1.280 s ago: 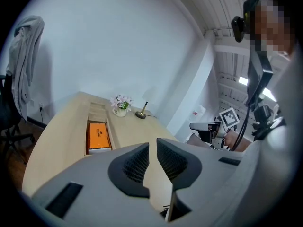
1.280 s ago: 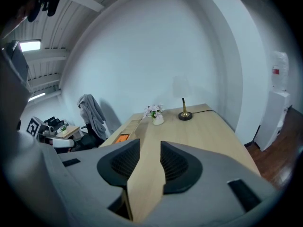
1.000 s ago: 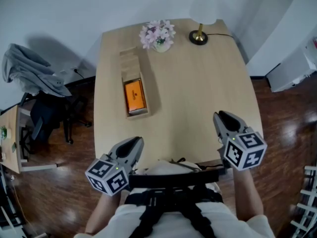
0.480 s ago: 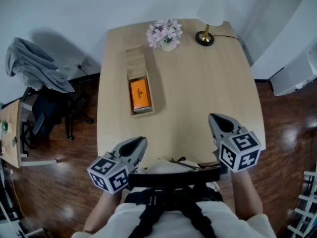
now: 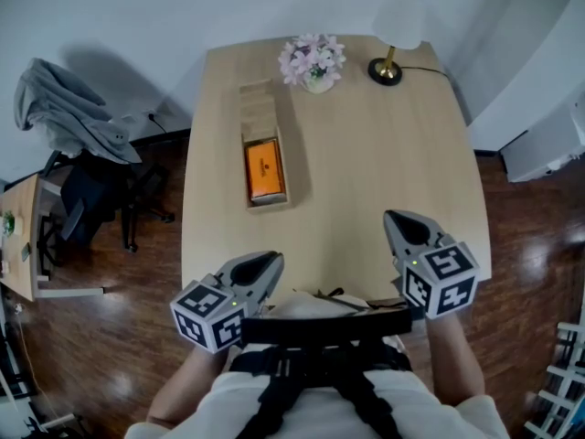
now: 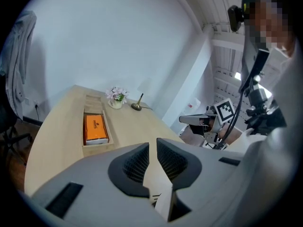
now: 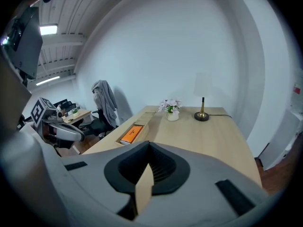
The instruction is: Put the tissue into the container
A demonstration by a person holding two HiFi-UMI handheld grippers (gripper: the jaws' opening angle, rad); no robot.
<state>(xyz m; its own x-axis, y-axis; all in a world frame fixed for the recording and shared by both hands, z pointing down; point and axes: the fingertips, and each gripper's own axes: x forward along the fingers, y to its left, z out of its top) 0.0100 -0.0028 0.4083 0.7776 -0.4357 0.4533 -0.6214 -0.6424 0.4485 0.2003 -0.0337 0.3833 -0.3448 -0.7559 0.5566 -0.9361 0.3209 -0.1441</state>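
Observation:
An orange tissue pack (image 5: 265, 169) lies in the near end of a long wooden container (image 5: 260, 108) on the left half of the table (image 5: 366, 154). It also shows as the orange pack (image 6: 95, 128) in the left gripper view and the orange pack (image 7: 132, 134) in the right gripper view. My left gripper (image 5: 271, 262) hovers at the table's near edge, well short of the container. Its jaws (image 6: 152, 144) stand a narrow gap apart with nothing between them. My right gripper (image 5: 395, 219) is over the near right of the table, shut (image 7: 149, 144) and empty.
A pot of pink flowers (image 5: 313, 60) and a brass lamp (image 5: 391, 44) stand at the table's far edge. A chair with a grey garment (image 5: 69, 122) and a small side table (image 5: 18, 245) are on the left. White furniture (image 5: 548, 135) is on the right.
My left gripper has edged to the right along the near edge. The right gripper has drifted slightly left. The tissue pack and container have not moved on the table.

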